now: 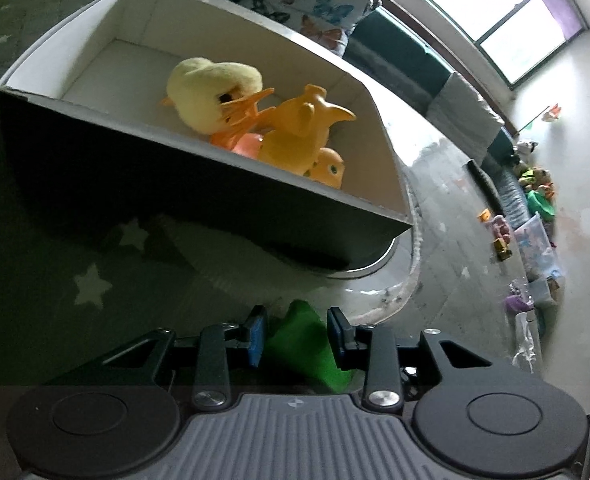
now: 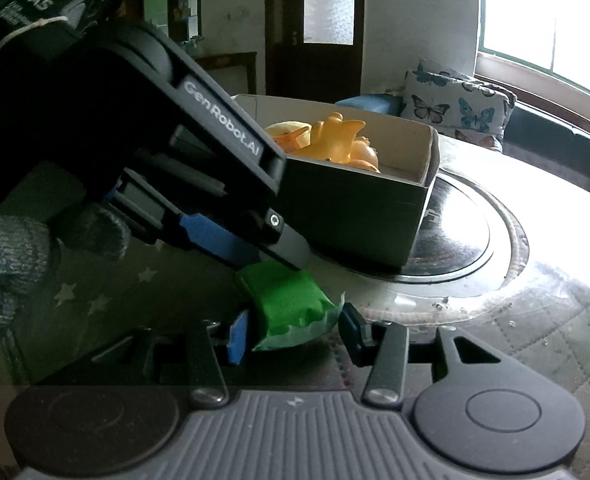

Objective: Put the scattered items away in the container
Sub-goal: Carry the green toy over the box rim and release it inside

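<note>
Green soft packet (image 2: 285, 304) lies on the star-patterned cloth (image 1: 91, 288), between the jaws of both grippers. Left gripper (image 2: 271, 258) comes from above and hides the packet's top; whether its pads press I cannot tell. Right gripper (image 2: 291, 334) stands released, its right pad apart from the packet. Behind, the cardboard box (image 1: 199, 196) holds a plush duck (image 1: 211, 92) and orange rubber toys (image 1: 299, 132), partly hidden by the box wall.
</note>
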Motion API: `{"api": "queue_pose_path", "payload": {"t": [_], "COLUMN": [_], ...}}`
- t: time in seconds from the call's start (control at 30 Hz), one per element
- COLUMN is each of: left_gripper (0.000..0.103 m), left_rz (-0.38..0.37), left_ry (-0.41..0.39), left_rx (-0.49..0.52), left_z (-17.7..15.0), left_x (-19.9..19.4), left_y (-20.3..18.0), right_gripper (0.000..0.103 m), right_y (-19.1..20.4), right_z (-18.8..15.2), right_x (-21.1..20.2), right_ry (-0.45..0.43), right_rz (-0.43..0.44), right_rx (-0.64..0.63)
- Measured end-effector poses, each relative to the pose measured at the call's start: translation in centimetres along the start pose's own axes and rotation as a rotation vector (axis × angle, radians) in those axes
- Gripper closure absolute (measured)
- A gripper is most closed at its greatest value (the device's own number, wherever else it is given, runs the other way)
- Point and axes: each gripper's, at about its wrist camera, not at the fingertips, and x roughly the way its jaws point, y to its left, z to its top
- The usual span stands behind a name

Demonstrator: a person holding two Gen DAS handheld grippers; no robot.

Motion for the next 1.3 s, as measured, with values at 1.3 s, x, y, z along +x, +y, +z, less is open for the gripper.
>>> {"api": "queue_pose_path", "payload": {"t": [1.3], "left_gripper": [0.061], "left_rz": [0.031], "left_ry": [0.094], "left_rx": [-0.100], "left_z": [-0.1], "left_x": [1.0], "left_y": [-0.7], "right_gripper": [0.060], "right_y": [0.5], "right_z": [-0.5], "right_x": [-0.3], "right_ry": [-0.025], "right_rz": [0.042], "right_rx": [-0.009]}}
